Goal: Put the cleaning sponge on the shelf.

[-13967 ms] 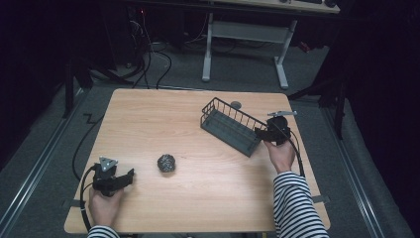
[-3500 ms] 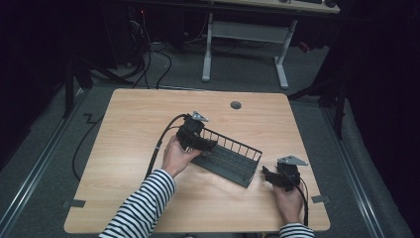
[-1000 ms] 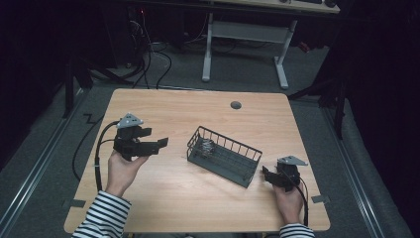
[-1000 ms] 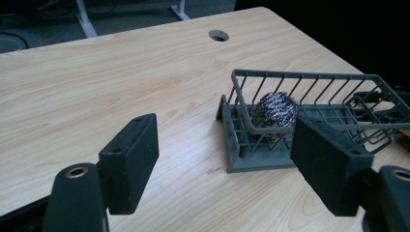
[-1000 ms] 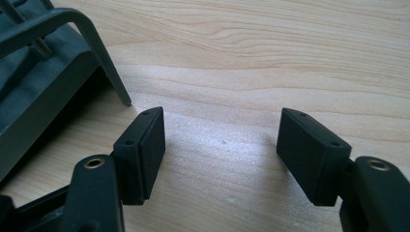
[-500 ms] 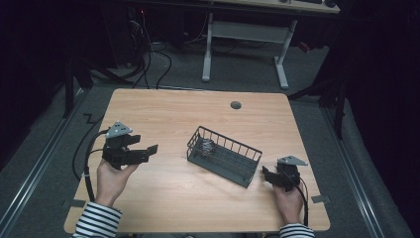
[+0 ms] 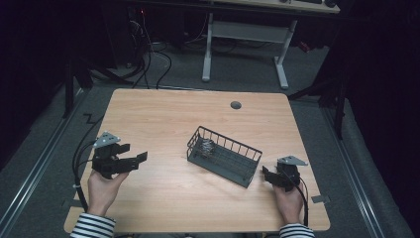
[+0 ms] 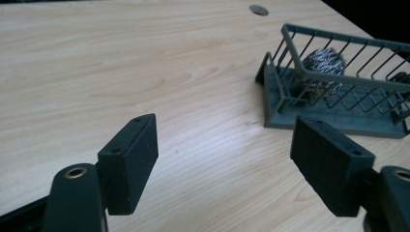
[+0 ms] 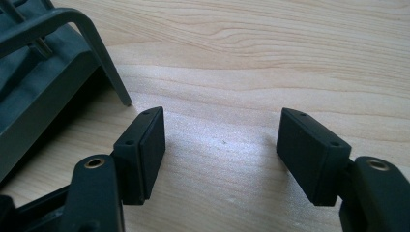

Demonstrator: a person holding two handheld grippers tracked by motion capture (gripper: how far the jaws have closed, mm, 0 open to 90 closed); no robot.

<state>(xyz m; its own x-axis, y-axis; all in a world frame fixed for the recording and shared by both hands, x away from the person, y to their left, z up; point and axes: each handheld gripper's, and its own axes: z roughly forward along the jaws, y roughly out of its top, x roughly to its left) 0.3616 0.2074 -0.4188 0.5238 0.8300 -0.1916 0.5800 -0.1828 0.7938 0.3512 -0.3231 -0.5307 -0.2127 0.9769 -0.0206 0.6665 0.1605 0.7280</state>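
In the high view the dark wire basket (image 7: 224, 155) sits slightly right of the middle of the wooden table (image 7: 163, 114), set at a slant, and the steel-wool scrubber (image 7: 208, 147) lies inside it at its upper-left end — so, judging from how things lie, the putting-in looks done and both hands are parked clear of it. The left gripper (image 7: 130, 161) is held at the left of the frame, well apart from the basket, its jaws spread wide and empty; in the left gripper view they frame bare wood, with the basket's near end at the upper right. The right gripper (image 7: 266, 176) rests low at the lower right, just beside the basket's far end, jaws likewise wide with nothing between them; in the right gripper view the basket's corner fills the upper left. That closeness suggests it is placed to steady or shift the basket if needed. The scrubber is a tangled, silvery grey ball of coiled metal strands, glinting behind the basket's thin upright bars and resting on its solid floor.
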